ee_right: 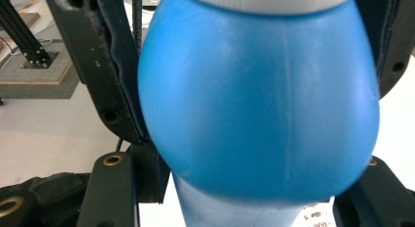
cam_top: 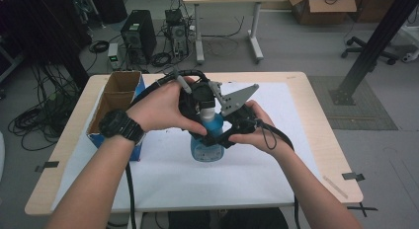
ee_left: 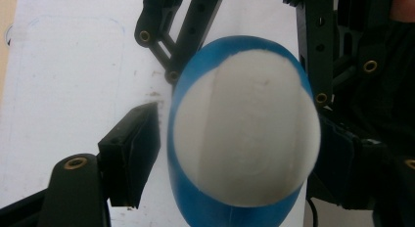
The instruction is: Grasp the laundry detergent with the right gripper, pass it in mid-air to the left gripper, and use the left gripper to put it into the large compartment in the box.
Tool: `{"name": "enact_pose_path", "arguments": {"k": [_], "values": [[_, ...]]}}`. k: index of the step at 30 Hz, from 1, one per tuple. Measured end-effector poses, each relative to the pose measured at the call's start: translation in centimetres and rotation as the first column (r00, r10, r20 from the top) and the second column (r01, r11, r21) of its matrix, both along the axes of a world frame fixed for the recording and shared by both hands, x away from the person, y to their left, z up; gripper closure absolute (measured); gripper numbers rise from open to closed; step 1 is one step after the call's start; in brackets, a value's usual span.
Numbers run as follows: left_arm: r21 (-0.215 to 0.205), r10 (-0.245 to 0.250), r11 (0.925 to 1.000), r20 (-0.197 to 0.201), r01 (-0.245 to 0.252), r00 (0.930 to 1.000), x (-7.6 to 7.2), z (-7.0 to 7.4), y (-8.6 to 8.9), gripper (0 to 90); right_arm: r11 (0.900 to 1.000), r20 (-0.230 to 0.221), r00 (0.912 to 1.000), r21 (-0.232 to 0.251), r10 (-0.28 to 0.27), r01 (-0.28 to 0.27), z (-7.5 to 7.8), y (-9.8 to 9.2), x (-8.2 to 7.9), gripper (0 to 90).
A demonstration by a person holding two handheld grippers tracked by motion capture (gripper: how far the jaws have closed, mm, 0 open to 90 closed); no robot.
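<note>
I am holding a blue bottle [cam_top: 208,140] upright on the white sheet [cam_top: 257,165] that covers the table [cam_top: 318,125], near the middle of it. My right gripper [cam_top: 225,133] is clamping the bottle's rounded blue shoulder: in the right gripper view both black jaws are pressing against the sides of the bottle [ee_right: 259,104], just under its white cap. My left gripper [cam_top: 200,98] is coming over the top of the bottle from above. In the left gripper view I am looking straight down on the white cap [ee_left: 244,134], with one jaw standing just beside it on the left, a small gap between them, and the other close at its right edge; the jaws are standing apart around the cap, not yet pinching it. An open cardboard box [cam_top: 116,98] with a blue side is sitting at the table's left edge, beside my left wrist.
</note>
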State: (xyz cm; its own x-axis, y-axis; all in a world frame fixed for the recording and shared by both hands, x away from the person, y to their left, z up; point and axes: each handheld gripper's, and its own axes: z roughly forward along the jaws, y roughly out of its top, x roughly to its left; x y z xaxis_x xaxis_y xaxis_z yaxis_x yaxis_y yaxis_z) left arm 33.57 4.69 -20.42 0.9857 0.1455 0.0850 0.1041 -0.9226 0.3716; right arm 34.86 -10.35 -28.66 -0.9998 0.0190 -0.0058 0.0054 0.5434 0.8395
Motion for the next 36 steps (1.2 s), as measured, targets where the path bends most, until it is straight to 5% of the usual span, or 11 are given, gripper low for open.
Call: {"name": "enact_pose_path", "arguments": {"k": [36], "values": [[0.024,-0.011,0.9996,0.008,0.011,0.9999,-0.12,0.17,-0.21,37.0,1.000,0.003,1.0000,-0.015,-0.003,0.003,-0.09,0.07,0.01,42.4]]}}
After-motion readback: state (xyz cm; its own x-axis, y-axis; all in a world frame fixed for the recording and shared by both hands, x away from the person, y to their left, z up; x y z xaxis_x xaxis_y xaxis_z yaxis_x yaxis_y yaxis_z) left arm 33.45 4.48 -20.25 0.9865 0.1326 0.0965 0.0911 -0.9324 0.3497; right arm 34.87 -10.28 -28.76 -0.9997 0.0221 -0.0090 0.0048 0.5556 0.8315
